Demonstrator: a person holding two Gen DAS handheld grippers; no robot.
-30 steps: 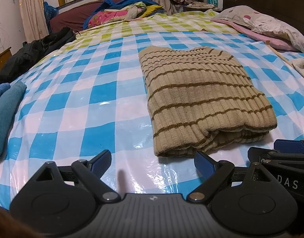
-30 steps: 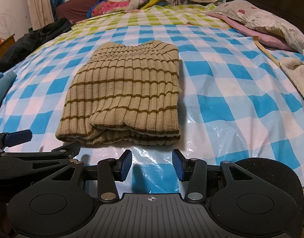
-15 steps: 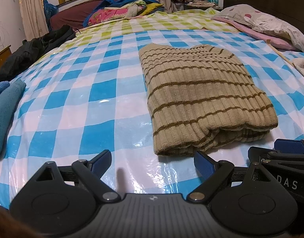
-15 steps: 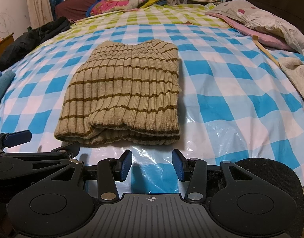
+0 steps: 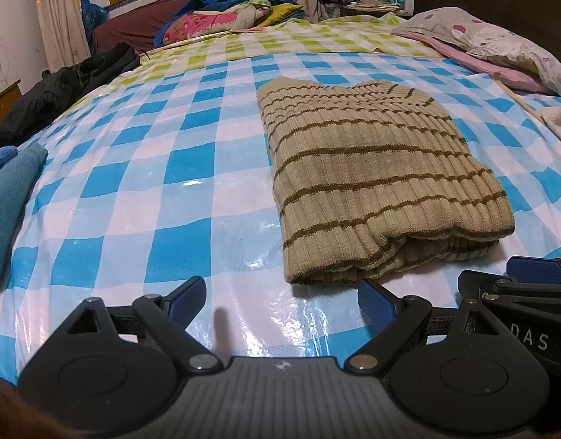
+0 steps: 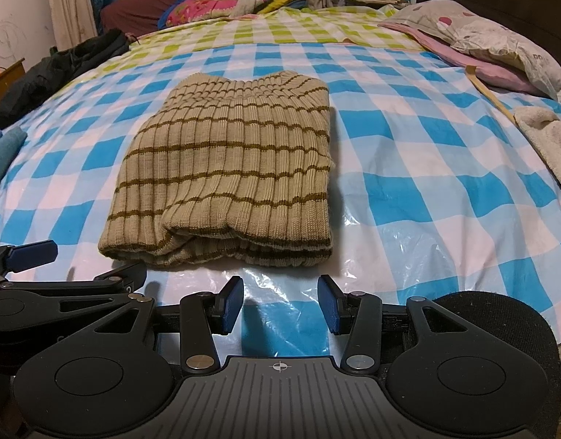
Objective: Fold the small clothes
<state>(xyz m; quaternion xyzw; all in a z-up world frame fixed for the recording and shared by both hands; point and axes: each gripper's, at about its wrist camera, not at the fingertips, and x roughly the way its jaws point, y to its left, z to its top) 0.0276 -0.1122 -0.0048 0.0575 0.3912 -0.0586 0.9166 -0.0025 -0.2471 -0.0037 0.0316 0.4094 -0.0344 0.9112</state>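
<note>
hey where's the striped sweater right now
The folded striped sweater lies on the blue checked sheet, just beyond both open tools: ahead-left of the right tool, ahead-right of the left tool, touching neither.

The blue cloth (image 5: 10, 201) runs off the left edge, shape unclear. The white towel (image 6: 551, 146) is cut by the right edge. The far clothes heap (image 5: 229, 14) is too small to sort.

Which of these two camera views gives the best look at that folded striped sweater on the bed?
The right wrist view: the striped sweater lies centred and whole. In the left wrist view the same sweater sits off to the right, seen more at a slant.
</note>
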